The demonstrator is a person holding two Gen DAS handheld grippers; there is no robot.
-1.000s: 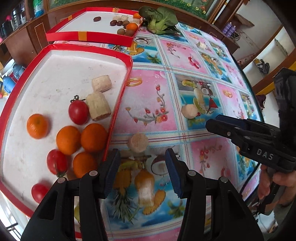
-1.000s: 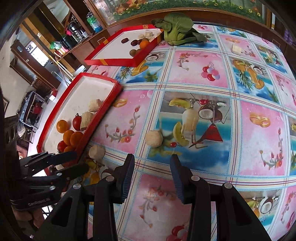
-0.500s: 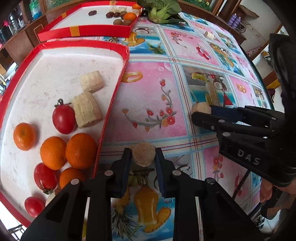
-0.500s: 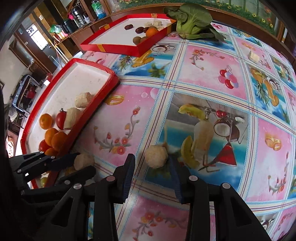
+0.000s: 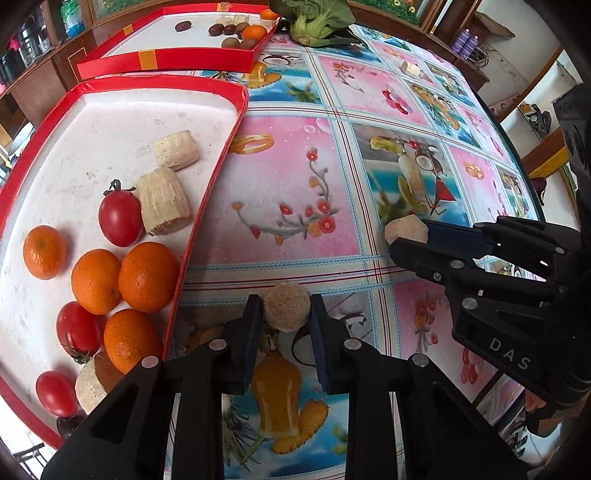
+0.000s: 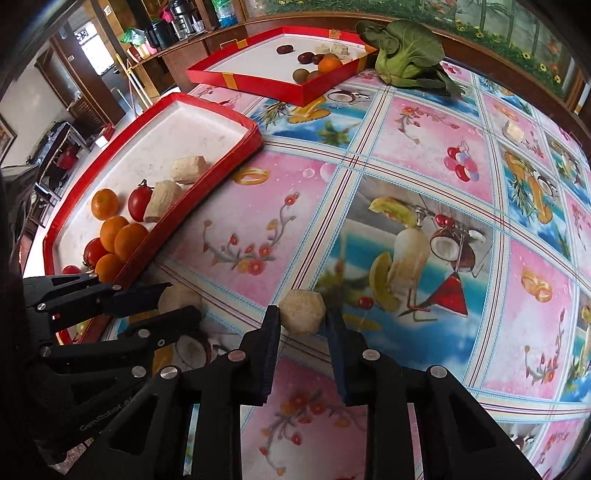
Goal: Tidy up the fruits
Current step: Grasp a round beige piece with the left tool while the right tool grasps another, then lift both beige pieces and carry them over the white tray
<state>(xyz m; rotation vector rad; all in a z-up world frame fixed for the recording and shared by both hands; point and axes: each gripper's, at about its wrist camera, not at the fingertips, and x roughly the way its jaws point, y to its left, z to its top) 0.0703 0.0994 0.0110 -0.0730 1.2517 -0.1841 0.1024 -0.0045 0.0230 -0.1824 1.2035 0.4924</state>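
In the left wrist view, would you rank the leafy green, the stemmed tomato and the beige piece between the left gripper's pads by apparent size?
1. Beige piece, nearest the camera, so unsure.
2. Stemmed tomato, looks alike.
3. Leafy green, far away and cropped.

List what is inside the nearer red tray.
In the nearer red tray: four oranges, three tomatoes and three pale cut cane-like pieces. The lowest piece is partly covered by an orange; a dark item at the edge is cut off.

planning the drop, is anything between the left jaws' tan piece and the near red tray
Only the near red tray's raised rim. The tan piece, clamped in the left gripper, sits just beside it; oranges crowd that inner edge.
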